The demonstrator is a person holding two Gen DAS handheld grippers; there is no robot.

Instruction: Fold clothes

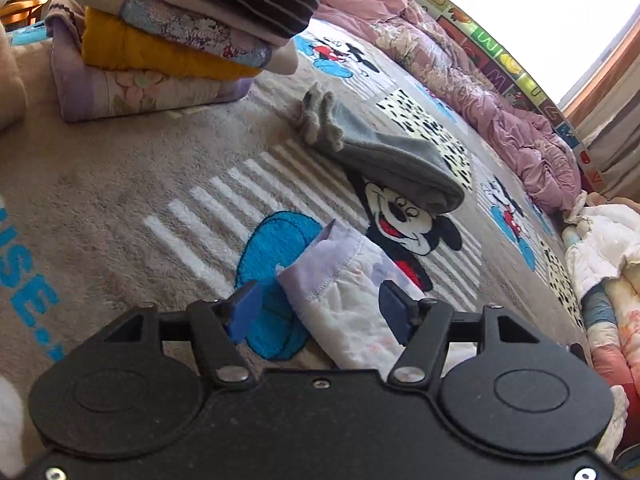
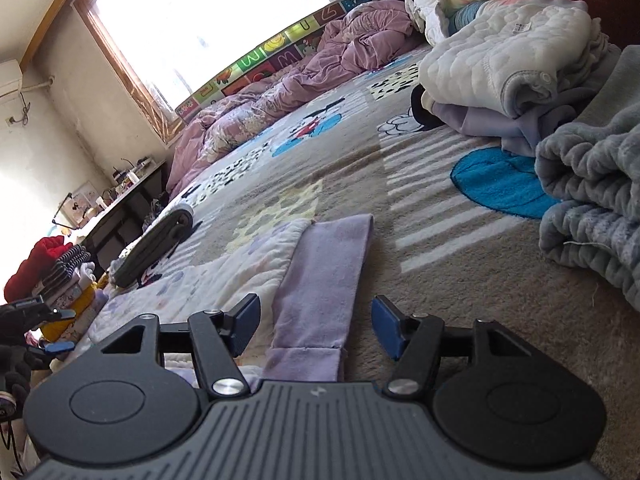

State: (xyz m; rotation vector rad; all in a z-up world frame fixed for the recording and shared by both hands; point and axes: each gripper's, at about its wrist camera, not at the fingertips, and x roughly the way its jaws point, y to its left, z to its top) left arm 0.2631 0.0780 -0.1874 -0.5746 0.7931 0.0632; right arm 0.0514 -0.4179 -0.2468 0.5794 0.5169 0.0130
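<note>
A white quilted garment with lilac cuffs (image 1: 344,280) lies on the cartoon-print blanket (image 1: 120,200). In the left wrist view its lilac hem sticks up between the blue pads of my left gripper (image 1: 320,312), which stands open and does not press on it. In the right wrist view the same garment (image 2: 224,276) lies flat, and its lilac band (image 2: 320,292) runs between the pads of my right gripper (image 2: 316,328), also open. The left gripper (image 2: 52,328) shows at the far left edge of the right wrist view.
A stack of folded clothes (image 1: 180,32) stands at the back left. A grey folded piece (image 1: 400,168) lies beyond the garment. A pink quilt (image 1: 480,92) runs along the far edge. Unfolded clothes (image 2: 512,76) and a grey fleece (image 2: 592,184) lie at the right.
</note>
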